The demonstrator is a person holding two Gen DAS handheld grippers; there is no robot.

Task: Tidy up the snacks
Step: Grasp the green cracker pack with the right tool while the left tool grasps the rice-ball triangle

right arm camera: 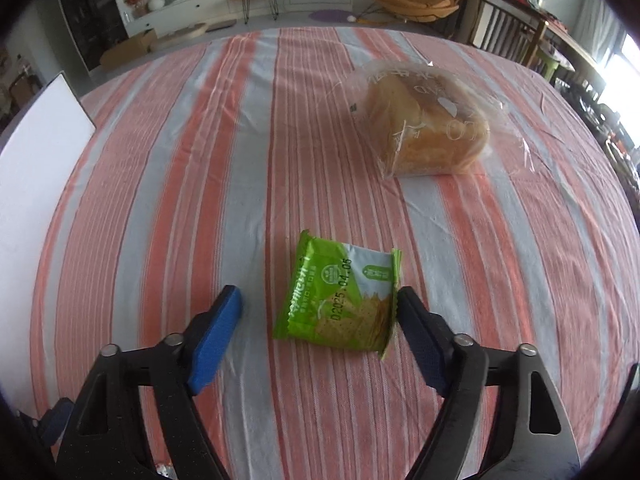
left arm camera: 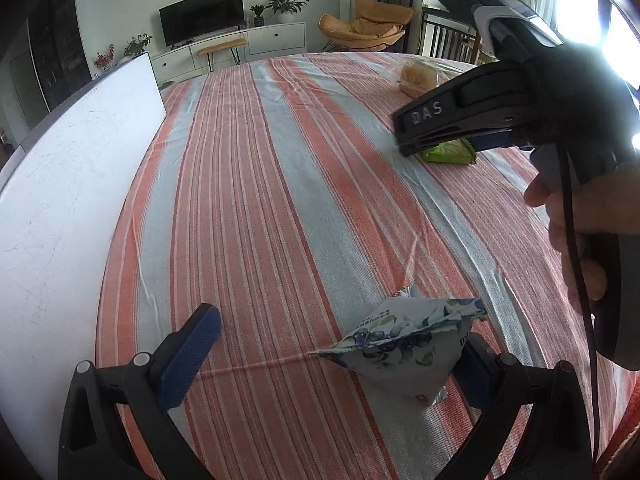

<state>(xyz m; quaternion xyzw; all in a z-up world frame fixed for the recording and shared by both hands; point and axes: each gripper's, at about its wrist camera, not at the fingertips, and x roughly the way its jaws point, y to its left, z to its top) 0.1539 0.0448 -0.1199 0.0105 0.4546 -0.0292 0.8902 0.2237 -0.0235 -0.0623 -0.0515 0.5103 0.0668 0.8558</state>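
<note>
Two snacks sit near the bread [right arm camera: 428, 128]: right gripper [right arm camera: 320, 332] fingers straddle the cracker pack [right arm camera: 340, 304], unclenched, ready to clamp; left gripper [left arm camera: 340, 356] fingers spread beside a blueberry pack [left arm camera: 404, 344].

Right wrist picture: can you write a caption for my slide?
Open right gripper straddling a green cracker packet on the striped tablecloth, bagged bread loaf beyond.

Black gripper [right arm camera: 318, 332] arms, blue textured fingers [right arm camera: 214, 344], silver screws.
</note>
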